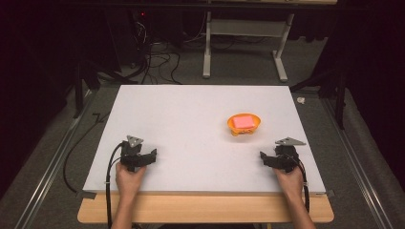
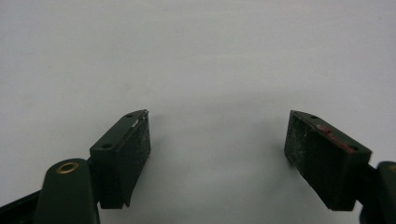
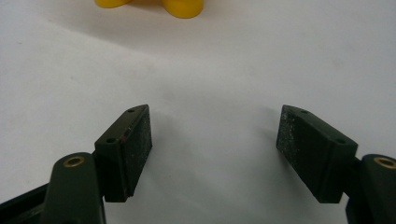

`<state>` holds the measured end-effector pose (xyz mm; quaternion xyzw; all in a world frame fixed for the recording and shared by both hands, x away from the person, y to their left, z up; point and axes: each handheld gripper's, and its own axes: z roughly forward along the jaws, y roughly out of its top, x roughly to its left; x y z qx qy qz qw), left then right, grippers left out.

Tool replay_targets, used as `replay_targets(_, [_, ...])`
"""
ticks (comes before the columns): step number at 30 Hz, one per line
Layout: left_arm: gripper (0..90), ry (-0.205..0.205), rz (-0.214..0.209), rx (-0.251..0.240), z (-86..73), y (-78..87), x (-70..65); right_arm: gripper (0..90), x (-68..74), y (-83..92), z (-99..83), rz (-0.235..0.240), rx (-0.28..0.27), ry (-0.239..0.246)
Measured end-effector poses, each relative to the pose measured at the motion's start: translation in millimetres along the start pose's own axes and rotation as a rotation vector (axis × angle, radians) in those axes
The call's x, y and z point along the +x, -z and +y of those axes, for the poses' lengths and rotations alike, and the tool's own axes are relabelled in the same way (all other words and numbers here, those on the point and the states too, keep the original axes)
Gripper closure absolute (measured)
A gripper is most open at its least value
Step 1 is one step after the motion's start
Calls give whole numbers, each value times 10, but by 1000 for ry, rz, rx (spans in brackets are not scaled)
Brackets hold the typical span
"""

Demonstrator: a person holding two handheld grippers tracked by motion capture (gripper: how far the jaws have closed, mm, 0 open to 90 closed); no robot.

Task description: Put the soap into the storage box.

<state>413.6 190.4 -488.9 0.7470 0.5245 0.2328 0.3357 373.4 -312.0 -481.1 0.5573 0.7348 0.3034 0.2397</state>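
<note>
An orange bowl with a pink block inside stands on the white board, right of centre. My right gripper rests near the board's front right, a short way in front of and to the right of the bowl. Its jaws stand apart with nothing between them, and the bowl's yellow-orange feet show at the top edge of the right gripper view. My left gripper sits at the front left, open over bare board.
The white board lies on a wooden table whose edge shows at the front. Beyond the far edge are cables on the floor and a white stand's legs. Metal rails run along both sides.
</note>
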Motion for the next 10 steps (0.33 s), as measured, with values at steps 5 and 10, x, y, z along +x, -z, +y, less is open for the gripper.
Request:
replay_targets(5, [228,0,0,0,0,0,0,265,-4,-1,-1,4,-1,1])
replay_targets(10, [228,1,0,0,0,0,0,257,-7,-4,0,7,-2,2])
